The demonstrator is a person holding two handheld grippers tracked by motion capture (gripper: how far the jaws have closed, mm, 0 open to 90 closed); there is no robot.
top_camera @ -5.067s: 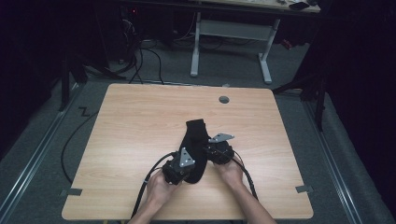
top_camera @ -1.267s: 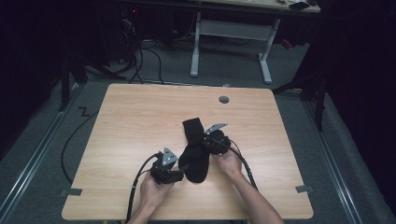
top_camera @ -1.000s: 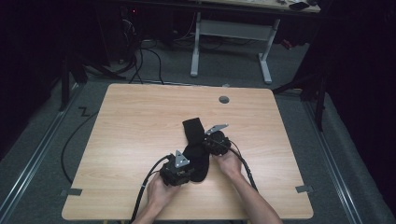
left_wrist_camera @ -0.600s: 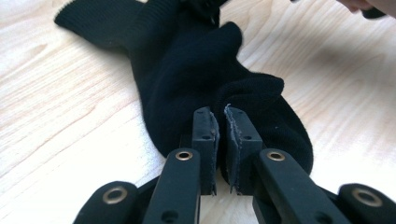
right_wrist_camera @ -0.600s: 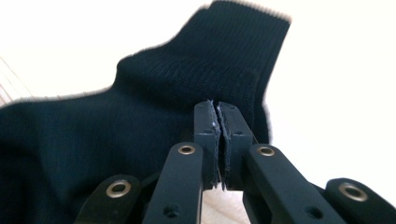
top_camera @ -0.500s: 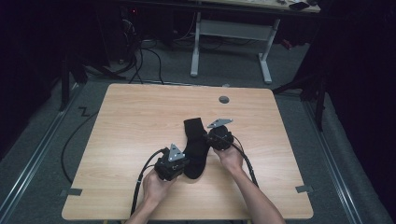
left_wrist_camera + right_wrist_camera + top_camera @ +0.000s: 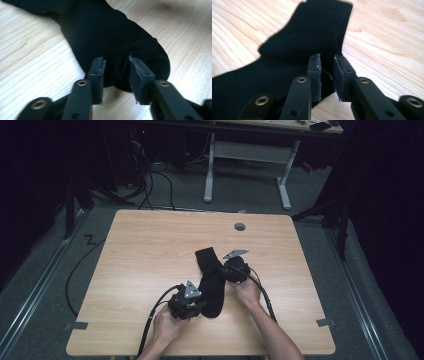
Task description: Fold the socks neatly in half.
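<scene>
With both grippers' fingers just parted around the black sock [image 7: 210, 282] on the table [image 7: 150, 250], neither pinching, a loose re-grip could snag and bunch it.

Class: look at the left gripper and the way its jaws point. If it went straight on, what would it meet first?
The black sock. The left gripper points at the sock's rounded end, which bulges between its parted jaws, just opened. Any push forward would press into that fabric at once, though how close the pads sit is hard to judge.
</scene>
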